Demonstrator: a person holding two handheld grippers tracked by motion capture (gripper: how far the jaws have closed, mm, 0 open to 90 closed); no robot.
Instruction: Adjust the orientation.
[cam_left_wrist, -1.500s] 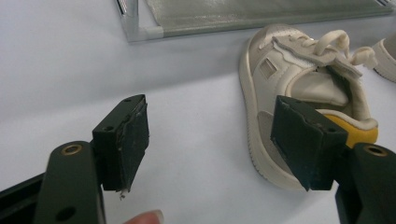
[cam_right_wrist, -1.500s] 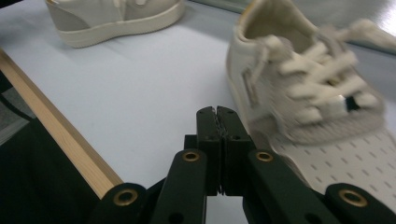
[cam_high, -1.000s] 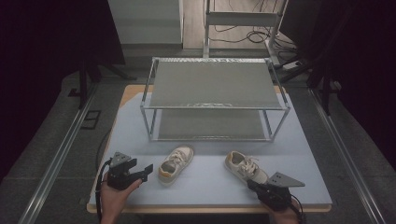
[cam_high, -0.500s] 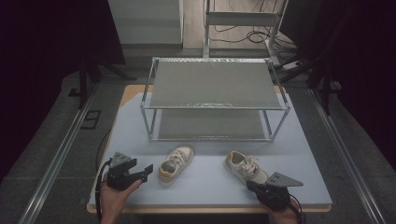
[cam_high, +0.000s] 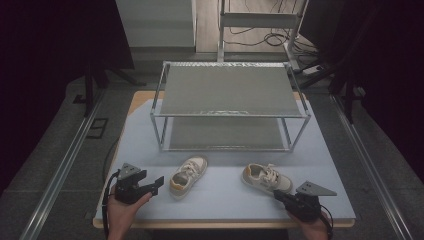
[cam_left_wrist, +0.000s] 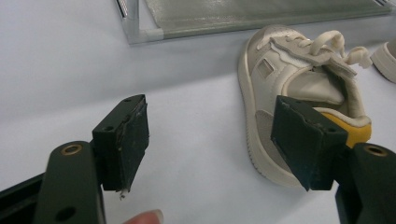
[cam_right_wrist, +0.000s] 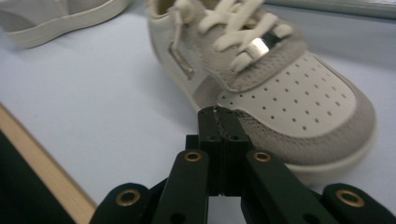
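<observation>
— Two shoes are lying on the blue table (cam_high: 225, 192), aren't they?

— Yes. One shoe with a yellow heel (cam_high: 188, 175) is sitting at 12 o'clock from the table's near edge, and a second shoe with laces (cam_high: 266, 178) is sitting at 3 o'clock from it. A metal two-tier rack (cam_high: 229, 105) is standing beyond both, at 12 o'clock.

— Is anything blocking your tools?

— Nothing is lying between them and the shoes. My left gripper (cam_left_wrist: 212, 135) is resting with jaws spread wide, empty, the yellow-heeled shoe just at 3 o'clock of it. My right gripper (cam_right_wrist: 223, 123) is sitting with jaws pressed together on nothing, its tip just beside the laced shoe's toe; whether it is touching, I cannot tell.
</observation>
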